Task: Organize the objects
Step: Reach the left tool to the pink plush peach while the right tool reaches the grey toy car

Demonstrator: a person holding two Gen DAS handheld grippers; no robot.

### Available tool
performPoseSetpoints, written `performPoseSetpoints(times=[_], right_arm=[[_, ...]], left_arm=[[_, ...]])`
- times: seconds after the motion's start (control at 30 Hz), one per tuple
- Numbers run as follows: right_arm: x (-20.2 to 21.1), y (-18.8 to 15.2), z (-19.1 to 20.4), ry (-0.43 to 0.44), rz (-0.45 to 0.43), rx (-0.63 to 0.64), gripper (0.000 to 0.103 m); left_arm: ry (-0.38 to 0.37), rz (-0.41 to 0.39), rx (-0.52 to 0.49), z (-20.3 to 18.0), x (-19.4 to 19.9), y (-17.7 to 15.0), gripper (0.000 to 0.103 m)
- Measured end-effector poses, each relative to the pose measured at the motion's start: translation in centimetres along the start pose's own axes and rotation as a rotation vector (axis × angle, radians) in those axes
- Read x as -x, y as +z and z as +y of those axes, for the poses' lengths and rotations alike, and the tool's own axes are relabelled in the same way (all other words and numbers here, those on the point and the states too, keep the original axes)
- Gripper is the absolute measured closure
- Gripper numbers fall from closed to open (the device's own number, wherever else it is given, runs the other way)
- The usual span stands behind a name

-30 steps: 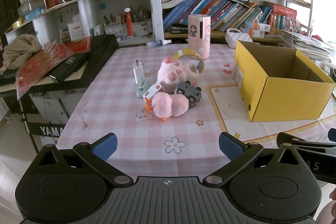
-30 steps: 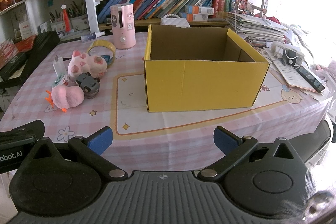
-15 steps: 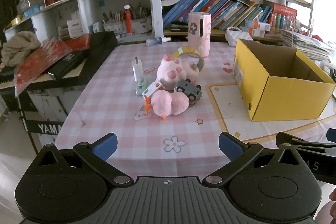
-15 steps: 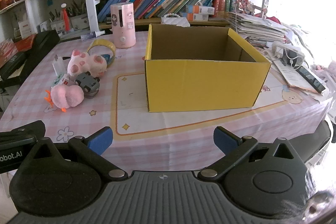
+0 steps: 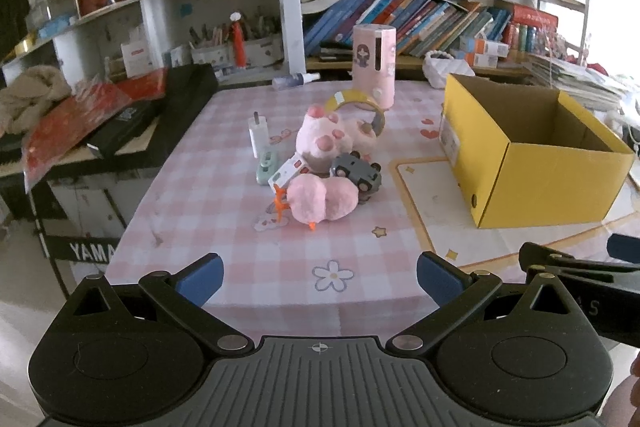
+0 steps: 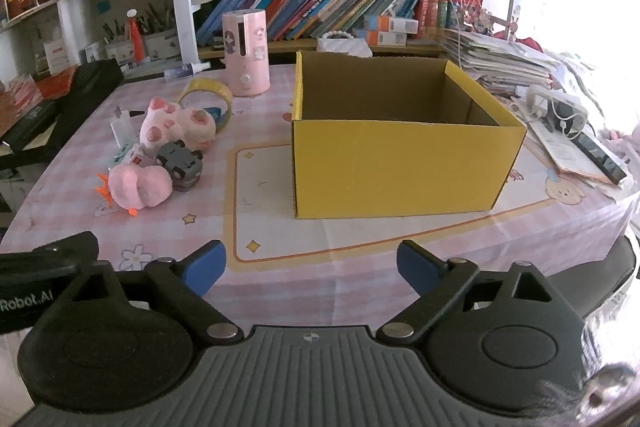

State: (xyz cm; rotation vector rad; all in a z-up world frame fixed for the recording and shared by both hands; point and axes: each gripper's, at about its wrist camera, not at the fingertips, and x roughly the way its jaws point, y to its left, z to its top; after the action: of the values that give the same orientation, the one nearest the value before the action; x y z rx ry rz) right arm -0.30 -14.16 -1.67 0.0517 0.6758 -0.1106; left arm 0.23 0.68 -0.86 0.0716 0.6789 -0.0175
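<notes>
- Both views creep slightly closer to the bench (image 5: 224,219); nothing on it shifts.
- Your left hand-held gripper (image 5: 320,273) and right hand-held gripper (image 6: 311,262) are both spread wide, holding nothing.
- Toys cluster left of the yellow box (image 6: 400,163), touching one another: grab the pink plush (image 5: 324,201) and you may drag the grey car (image 5: 356,173) along.

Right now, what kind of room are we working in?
Probably a home study or hobby room: crowded bookshelves, a Yamaha keyboard beside the table, and a pink checked tablecloth carrying plush toys and a yellow cardboard box.
</notes>
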Motion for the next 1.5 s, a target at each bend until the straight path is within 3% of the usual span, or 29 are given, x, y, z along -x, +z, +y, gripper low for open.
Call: performPoseSetpoints(times=[0.43,0.67,0.93,1.17,1.5], right_arm=[[-0.4,0.3,1.5,0.054,0.02,0.03,0.027],[-1.6,1.0,2.1,0.088,0.035,0.048,0.032],[-4.6,3.1,3.0,0.133,0.045,0.053,0.034],[-7.8,5.3,3.7,0.169,0.056,0.066,0.036],[-12.8,8.4,4.5,0.242,0.075,0.052,0.037]], left_arm=[[0.0,-0.001,0.002,1.2,-0.3,0.0,0.001],[-0.029,0.041,0.048,2.1,-2.0,0.3,0.002],[-0.049,0.055,0.1,3.3,-4.6,1.8,0.002],[-0.021,0.056,0.109,3.6,-7.4,3.5,0.002],[-0.028,0.105,0.116,3.8,-11.9,5.0,0.01]])
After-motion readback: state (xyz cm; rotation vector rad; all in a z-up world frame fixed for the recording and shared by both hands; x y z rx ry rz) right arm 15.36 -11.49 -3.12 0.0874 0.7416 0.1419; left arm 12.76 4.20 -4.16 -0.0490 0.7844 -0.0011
